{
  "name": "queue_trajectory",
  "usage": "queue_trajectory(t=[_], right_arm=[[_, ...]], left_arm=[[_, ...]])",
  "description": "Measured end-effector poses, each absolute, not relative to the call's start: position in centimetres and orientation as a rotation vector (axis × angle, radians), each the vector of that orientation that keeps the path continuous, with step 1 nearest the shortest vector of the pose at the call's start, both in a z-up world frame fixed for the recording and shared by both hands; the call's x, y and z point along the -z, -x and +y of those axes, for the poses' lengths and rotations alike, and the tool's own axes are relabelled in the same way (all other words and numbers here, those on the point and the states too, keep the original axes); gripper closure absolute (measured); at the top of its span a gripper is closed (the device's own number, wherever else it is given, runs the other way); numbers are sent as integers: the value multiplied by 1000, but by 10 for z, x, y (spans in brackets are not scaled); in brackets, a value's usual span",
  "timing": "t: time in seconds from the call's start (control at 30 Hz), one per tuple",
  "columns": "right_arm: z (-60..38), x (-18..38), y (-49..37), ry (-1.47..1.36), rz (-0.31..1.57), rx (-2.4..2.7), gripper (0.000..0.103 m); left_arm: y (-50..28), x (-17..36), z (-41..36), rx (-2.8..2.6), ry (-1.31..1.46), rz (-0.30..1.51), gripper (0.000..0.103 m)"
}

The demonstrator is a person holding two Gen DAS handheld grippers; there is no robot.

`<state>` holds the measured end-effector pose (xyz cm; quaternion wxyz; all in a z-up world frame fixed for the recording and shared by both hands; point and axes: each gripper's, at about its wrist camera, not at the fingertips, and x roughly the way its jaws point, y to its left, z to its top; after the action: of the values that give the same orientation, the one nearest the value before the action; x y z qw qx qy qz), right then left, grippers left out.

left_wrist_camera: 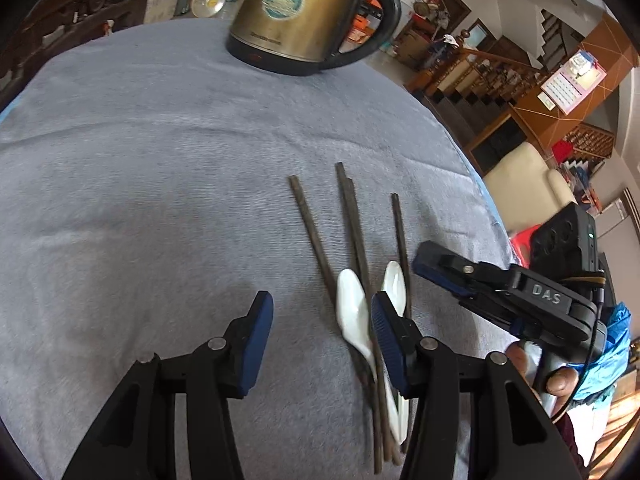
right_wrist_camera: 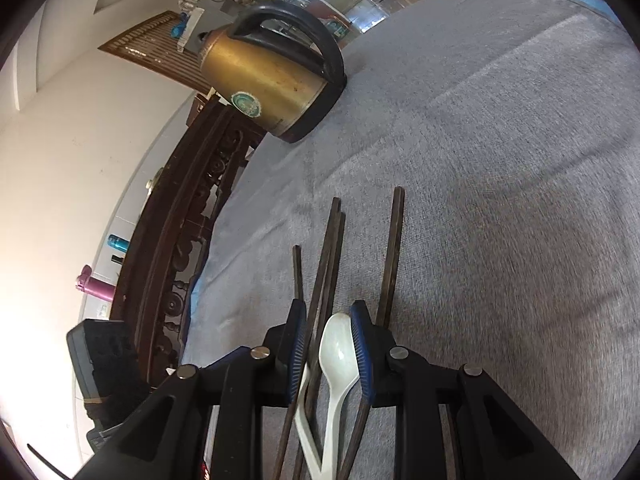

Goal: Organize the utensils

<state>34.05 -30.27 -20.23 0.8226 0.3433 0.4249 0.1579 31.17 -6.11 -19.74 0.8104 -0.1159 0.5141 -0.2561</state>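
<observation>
Several dark chopsticks [left_wrist_camera: 352, 220] and two white plastic spoons [left_wrist_camera: 354, 316] lie bunched on the grey cloth. My left gripper [left_wrist_camera: 320, 332] is open just left of them, its right finger beside the spoons. My right gripper [left_wrist_camera: 436, 268] sits low at the right of the pile. In the right wrist view my right gripper [right_wrist_camera: 328, 344] is open above the utensils, with a white spoon [right_wrist_camera: 340, 356] and two chopsticks [right_wrist_camera: 330, 248] between its fingers and more chopsticks at either side. Whether the pads touch anything cannot be told.
A brass electric kettle [left_wrist_camera: 300, 12] with a black handle stands at the far side of the cloth-covered table [left_wrist_camera: 160, 160]; it also shows in the right wrist view [right_wrist_camera: 272, 80]. The table's right edge [left_wrist_camera: 492, 208] is close to the utensils. A carved wooden bench [right_wrist_camera: 192, 232] stands beyond the table.
</observation>
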Motion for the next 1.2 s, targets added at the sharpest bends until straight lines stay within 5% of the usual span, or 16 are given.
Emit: queue_trajectory(t=[0.37,0.43,1.2], right_arm=[[-287,216,-350,-634,959,-362,78],[-282,216,-349,-604,965,-357,94],[-328,158,-259,-568,661,-90,100]], left_arm=[[-322,219,-79,601,249,1149,91],[-321,220,-81,607,248,1142,97],[-292,165,7,386,386,916,99]])
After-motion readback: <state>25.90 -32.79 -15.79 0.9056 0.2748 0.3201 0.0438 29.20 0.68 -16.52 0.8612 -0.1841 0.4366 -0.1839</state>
